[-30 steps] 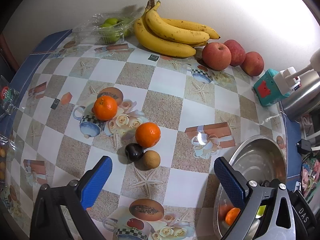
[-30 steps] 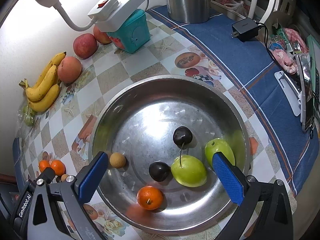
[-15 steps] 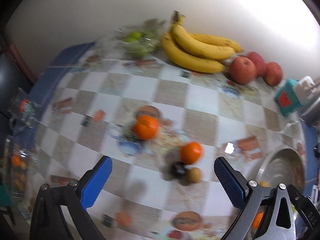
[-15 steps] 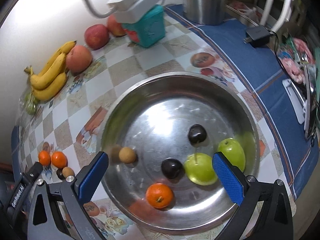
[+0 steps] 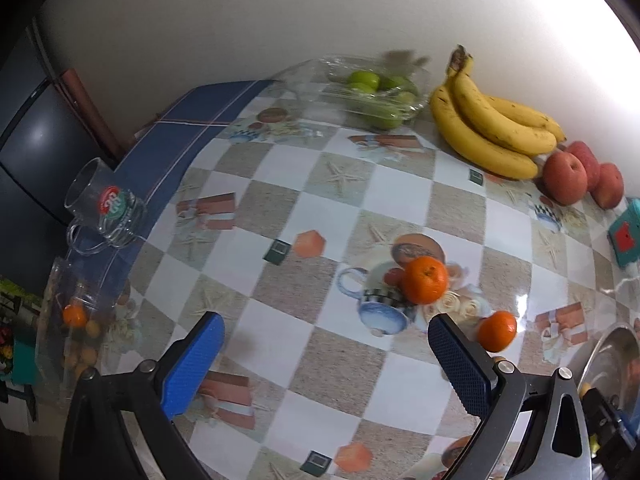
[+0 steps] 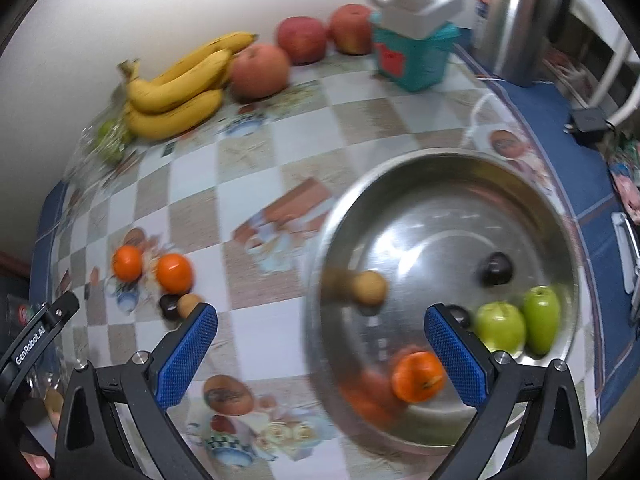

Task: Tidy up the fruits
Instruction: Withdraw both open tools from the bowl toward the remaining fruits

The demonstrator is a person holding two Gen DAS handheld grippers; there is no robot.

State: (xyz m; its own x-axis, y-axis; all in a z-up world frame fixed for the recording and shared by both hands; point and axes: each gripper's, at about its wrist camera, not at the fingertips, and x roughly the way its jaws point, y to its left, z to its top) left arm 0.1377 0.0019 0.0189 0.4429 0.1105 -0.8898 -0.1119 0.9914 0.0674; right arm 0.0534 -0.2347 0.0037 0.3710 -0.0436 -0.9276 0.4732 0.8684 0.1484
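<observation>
Two tangerines lie on the checkered tablecloth; in the right wrist view they appear at the left, with a dark plum and a small brown fruit beside them. The steel bowl holds a tangerine, two green apples, a dark plum and a brown fruit. My left gripper hangs open above the cloth, left of the tangerines. My right gripper is open over the bowl's left rim, empty.
Bananas, red apples and a clear box of green fruit line the wall. A glass mug and a clear container with small fruit stand at the left edge. A teal box and kettle stand far right.
The left gripper has swung left and back, so the tangerines now sit to its right. The right gripper has shifted left, from over the bowl's middle to its left rim. Both stay open.
</observation>
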